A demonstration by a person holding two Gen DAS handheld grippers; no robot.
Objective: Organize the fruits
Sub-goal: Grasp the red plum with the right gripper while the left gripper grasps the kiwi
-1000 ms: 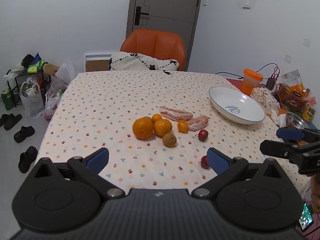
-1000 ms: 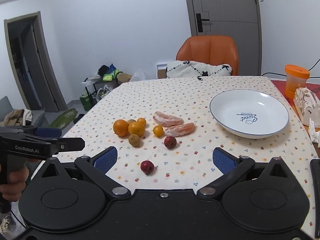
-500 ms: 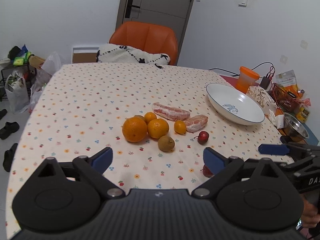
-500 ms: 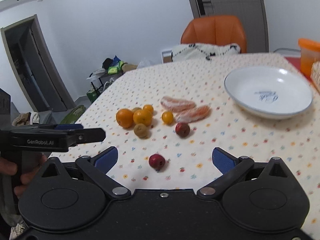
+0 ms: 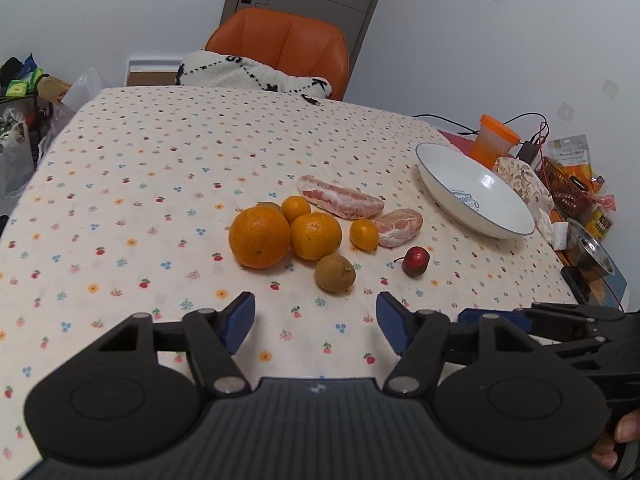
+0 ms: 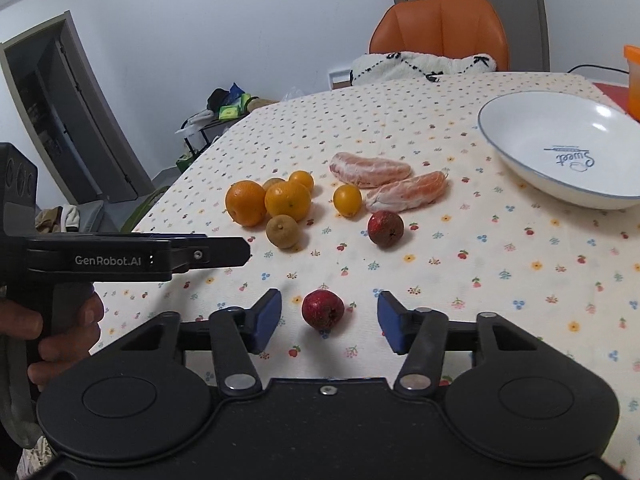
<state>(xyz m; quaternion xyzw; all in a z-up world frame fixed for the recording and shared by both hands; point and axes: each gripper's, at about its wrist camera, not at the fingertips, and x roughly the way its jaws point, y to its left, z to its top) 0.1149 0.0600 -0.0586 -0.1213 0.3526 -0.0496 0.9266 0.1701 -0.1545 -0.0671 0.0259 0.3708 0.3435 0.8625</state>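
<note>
Fruits lie loose on the flowered tablecloth (image 5: 120, 168), none in the white bowl (image 6: 532, 176). Right gripper (image 6: 329, 322): jaws apart, low over the cloth, nearest red fruit (image 6: 322, 309) between the blue pads (image 6: 267, 317), touching neither. Second red fruit (image 6: 385, 223) ahead of this gripper, slightly right. Beyond it two peeled citrus segments (image 6: 370, 169), side by side. Ahead-left: large orange (image 6: 245, 203), smaller orange (image 6: 287, 200), brownish fruit (image 6: 282, 231), all bunched close; one small yellow-orange fruit (image 6: 347, 199) just left of the segments. Bowl far ahead-right, well apart from the fruit. Left gripper (image 5: 315, 322): jaws apart, empty, bare cloth between them. Brownish fruit sits just ahead of it. Left gripper held by a hand (image 6: 60, 340), seen in right wrist view, left of right gripper.
</note>
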